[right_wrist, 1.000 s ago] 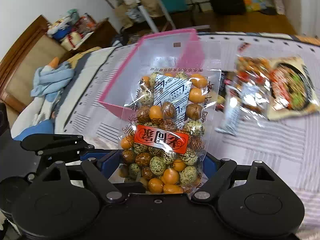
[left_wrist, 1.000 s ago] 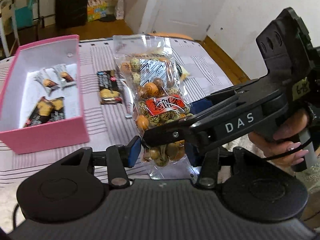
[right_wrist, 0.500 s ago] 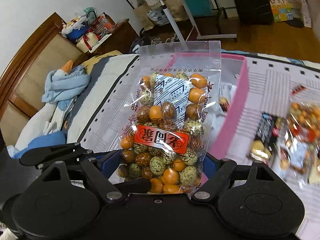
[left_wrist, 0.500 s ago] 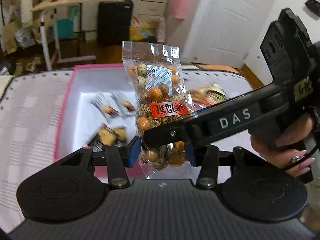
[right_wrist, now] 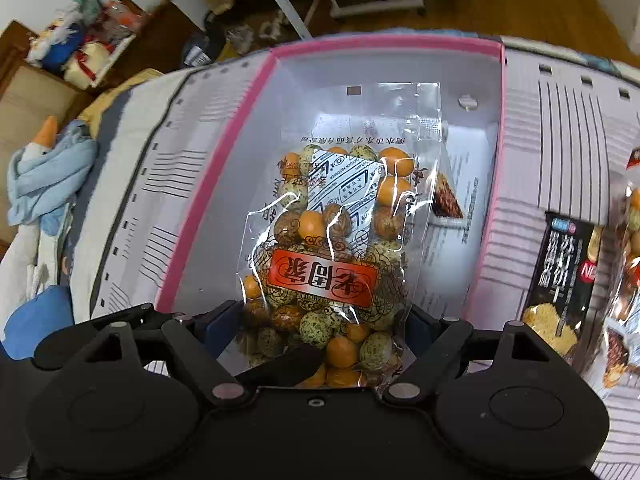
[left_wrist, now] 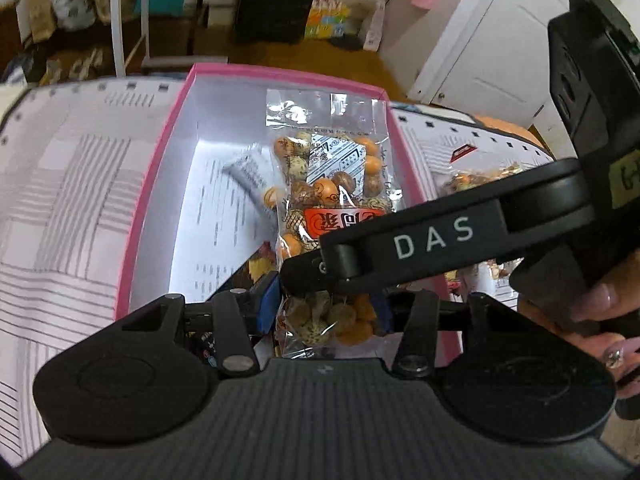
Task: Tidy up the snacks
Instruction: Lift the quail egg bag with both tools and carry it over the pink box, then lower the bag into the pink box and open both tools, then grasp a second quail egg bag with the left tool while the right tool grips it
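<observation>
Snack bag, a clear packet of orange and speckled coated nuts with a red label and a white oxygen-absorber sachet inside, hangs upright over the open pink box. Both grippers pinch its lower end. The right gripper has its blue-padded fingers clamped on the bag's two side edges, jaws wide apart with the full width of the packet between them. The left gripper grips the same bottom part across a narrower section, its blue pad pressed against the bag's left side; its jaws stand fairly close together, closed on the packet. In the left wrist view the right gripper's black body crosses from the right edge, with a hand around its handle.

The pink box sits on a striped cloth and has a white inside. On its floor lie a small wrapped snack near the right wall and a printed paper sheet; other items near the box's near wall are too hidden to name. Outside the box, toward the right edge of the cloth, lies a dark snack packet, and just beside it another clear bag of mixed snacks.
</observation>
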`<state>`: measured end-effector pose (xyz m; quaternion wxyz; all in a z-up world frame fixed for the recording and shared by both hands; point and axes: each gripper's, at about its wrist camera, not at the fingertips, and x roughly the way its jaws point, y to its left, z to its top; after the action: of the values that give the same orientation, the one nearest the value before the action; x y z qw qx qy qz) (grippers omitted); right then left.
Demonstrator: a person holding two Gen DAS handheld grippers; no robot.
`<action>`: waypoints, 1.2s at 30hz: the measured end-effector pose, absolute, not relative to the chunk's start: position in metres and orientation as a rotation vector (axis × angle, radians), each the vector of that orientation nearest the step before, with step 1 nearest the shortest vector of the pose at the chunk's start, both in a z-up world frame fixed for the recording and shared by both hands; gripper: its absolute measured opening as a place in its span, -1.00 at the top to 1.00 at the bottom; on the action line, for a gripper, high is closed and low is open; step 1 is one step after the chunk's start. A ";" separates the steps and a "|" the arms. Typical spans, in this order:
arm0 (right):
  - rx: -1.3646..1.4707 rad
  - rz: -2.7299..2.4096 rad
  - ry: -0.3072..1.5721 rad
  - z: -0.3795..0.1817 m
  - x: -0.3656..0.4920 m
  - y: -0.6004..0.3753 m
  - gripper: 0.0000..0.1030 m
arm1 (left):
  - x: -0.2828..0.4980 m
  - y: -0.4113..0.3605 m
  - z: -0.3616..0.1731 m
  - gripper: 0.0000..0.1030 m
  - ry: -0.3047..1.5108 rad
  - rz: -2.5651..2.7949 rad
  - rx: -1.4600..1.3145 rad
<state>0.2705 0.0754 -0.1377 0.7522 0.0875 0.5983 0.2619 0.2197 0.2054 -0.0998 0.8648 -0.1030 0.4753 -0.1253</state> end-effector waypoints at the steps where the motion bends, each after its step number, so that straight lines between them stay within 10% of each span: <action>1: 0.180 0.560 1.305 -0.137 0.270 0.077 -0.71 | 0.221 0.208 -0.103 0.10 1.003 -0.266 -0.234; 36: 0.182 0.534 0.693 -0.032 0.173 -0.163 -0.71 | 0.140 0.045 -0.006 0.03 0.812 -0.383 -0.005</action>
<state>0.1729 -0.1629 -0.0319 0.9017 0.0878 0.3353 0.2584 0.1398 0.0452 -0.0058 0.9009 -0.0024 0.3926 -0.1849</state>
